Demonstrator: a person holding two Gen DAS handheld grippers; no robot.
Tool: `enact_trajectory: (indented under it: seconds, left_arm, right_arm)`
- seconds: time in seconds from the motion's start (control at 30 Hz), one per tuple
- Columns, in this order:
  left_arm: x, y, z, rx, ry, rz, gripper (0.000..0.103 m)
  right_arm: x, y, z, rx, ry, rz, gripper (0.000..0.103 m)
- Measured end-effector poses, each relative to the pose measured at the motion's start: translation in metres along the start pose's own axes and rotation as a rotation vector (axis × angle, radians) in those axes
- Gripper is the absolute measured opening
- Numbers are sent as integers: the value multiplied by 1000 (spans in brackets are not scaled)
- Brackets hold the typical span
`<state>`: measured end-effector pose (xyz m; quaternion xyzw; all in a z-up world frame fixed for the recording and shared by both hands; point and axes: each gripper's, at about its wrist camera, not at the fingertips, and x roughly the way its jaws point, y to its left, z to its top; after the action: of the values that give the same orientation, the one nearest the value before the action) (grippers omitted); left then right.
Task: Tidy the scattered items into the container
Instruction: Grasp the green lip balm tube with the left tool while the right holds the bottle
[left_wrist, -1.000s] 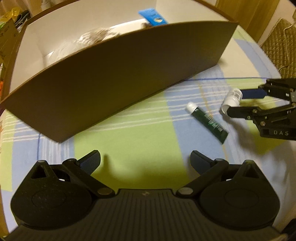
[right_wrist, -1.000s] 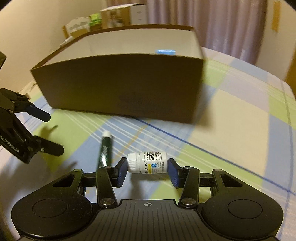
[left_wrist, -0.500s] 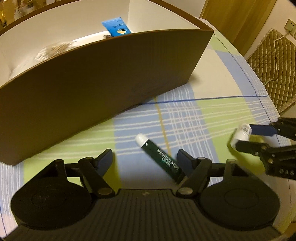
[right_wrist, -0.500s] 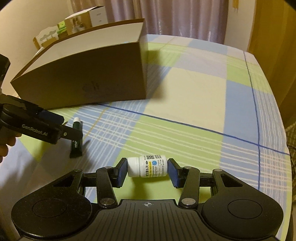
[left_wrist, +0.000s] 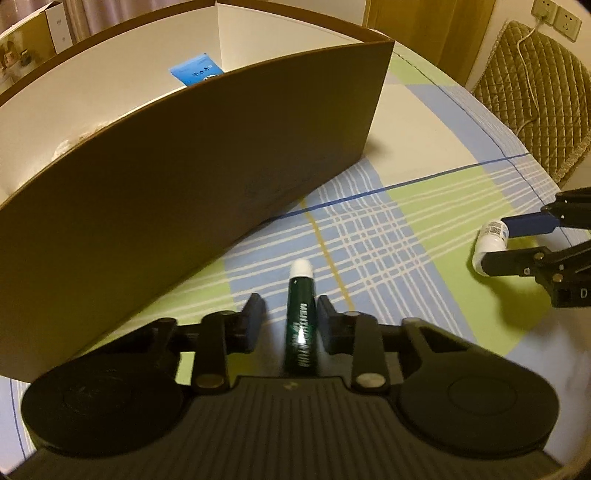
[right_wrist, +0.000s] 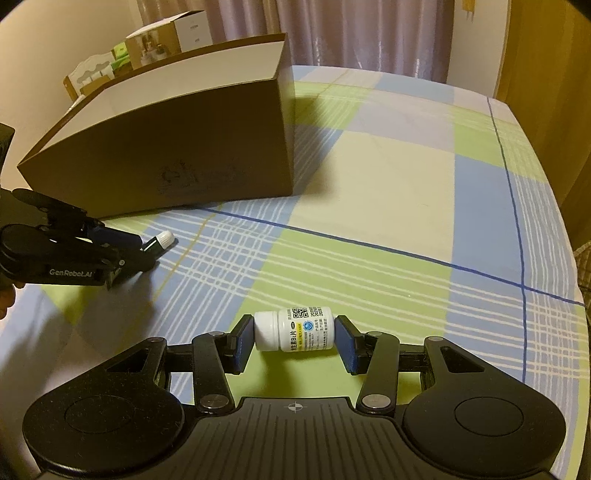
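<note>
A dark green tube with a white cap (left_wrist: 301, 317) lies on the checked cloth between the fingers of my left gripper (left_wrist: 290, 319). The jaws have narrowed around it; the right pad touches it and a gap remains on the left. Its white cap shows in the right wrist view (right_wrist: 164, 239), poking out of the left gripper (right_wrist: 140, 254). My right gripper (right_wrist: 294, 338) is shut on a small white pill bottle (right_wrist: 295, 329), held sideways just above the cloth. The bottle also shows in the left wrist view (left_wrist: 491, 242). The brown cardboard box (left_wrist: 192, 162) stands open behind the tube.
Inside the box a blue packet (left_wrist: 195, 72) leans on the white wall. A quilted chair cushion (left_wrist: 532, 96) stands beyond the table's right edge. Small cartons (right_wrist: 162, 37) stand behind the box. The cloth-covered table (right_wrist: 406, 177) stretches to the right.
My left gripper has moved right and forward over the tube and its jaws have narrowed around it. My right gripper, holding the bottle, has pulled back to the right away from the box.
</note>
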<state>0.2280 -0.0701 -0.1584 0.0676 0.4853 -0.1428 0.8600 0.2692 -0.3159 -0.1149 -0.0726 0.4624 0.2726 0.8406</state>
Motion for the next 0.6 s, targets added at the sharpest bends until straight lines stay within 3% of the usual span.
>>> enact_trajectory:
  seconds: [0.07,0.27,0.6]
  left_arm:
    - [-2,4,0,5,4,-3,17]
    - [-12,12,-7,34,22,-4,15]
    - [-60,48,-55,15,106,-15,15]
  right_arm:
    - [1,2,1,-2,1,2,50]
    - [1,10,2,-21,2,21,50]
    - [4,26,-2,-61,9,64,50]
